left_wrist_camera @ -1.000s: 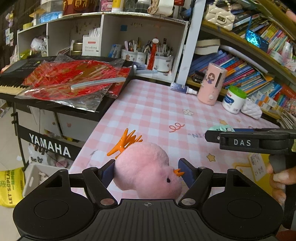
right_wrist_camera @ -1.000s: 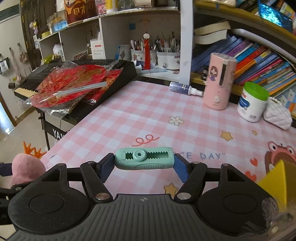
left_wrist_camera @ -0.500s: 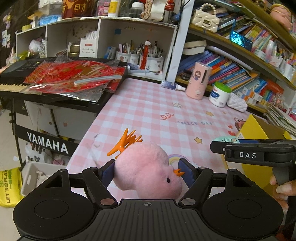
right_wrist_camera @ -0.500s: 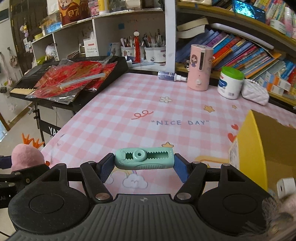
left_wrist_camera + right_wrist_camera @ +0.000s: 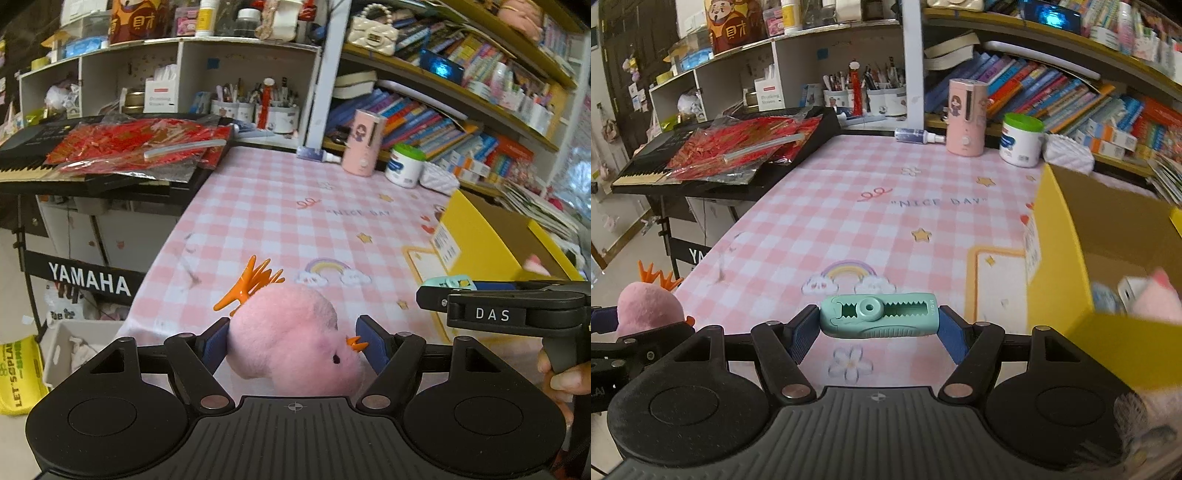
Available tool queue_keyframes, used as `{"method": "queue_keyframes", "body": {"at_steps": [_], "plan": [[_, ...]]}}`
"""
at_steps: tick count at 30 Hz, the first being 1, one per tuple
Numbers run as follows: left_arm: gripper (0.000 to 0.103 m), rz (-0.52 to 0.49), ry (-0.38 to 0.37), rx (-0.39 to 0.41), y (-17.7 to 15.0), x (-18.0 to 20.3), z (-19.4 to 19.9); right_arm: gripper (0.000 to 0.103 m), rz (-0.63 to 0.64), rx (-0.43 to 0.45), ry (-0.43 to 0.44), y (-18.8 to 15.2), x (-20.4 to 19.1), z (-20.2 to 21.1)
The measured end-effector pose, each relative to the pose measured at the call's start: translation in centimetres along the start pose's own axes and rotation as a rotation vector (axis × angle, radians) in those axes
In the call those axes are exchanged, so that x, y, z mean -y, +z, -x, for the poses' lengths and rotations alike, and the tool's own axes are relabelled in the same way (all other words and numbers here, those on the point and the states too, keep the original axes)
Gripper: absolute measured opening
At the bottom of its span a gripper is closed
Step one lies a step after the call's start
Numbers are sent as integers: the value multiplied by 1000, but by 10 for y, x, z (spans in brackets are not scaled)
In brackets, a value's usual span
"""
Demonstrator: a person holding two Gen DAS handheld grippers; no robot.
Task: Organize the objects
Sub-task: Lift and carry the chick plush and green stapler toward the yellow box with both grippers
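My left gripper (image 5: 293, 343) is shut on a pink plush chick (image 5: 291, 339) with an orange comb and beak, held above the near edge of the pink checked table (image 5: 280, 206). The right gripper (image 5: 877, 325) is shut on a mint-green toothed clip (image 5: 879, 319), gripped end to end. In the left wrist view the right gripper (image 5: 448, 286) shows at the right with a hand on its handle. An open yellow cardboard box (image 5: 1067, 258) stands to the right; a pink plush toy (image 5: 1156, 302) and small items lie inside it.
A Yamaha keyboard (image 5: 92, 173) with red foil packets on top stands left of the table. At the table's far side are a pink dispenser (image 5: 966, 118), a white green-lidded jar (image 5: 1021, 140) and a spray bottle (image 5: 918, 134). Shelves of books and pen cups rise behind.
Both grippers have drawn back and swung right with their loads still gripped. The yellow box has come into view at the right, and the far shelves look smaller.
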State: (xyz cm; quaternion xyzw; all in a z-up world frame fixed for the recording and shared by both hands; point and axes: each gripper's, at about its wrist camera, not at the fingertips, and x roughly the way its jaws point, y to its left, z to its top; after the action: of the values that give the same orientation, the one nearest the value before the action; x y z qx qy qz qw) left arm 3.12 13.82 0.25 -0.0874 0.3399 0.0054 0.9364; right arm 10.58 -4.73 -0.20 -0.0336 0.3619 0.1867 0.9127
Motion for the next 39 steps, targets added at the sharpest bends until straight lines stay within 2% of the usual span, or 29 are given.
{"method": "queue_keyframes", "body": {"at_steps": [16,30,39], "plan": [[73,-116,-110,-54,-37,19,26,67,-135,-23,-79,-68,9,52],[73,-233,-281,-86,-46,72,18,67,-264,-30,-240,-106,50,97],[73,-310,-352,-95,-44,109,10,67,-336,-22,-313,-121,77,116]]}}
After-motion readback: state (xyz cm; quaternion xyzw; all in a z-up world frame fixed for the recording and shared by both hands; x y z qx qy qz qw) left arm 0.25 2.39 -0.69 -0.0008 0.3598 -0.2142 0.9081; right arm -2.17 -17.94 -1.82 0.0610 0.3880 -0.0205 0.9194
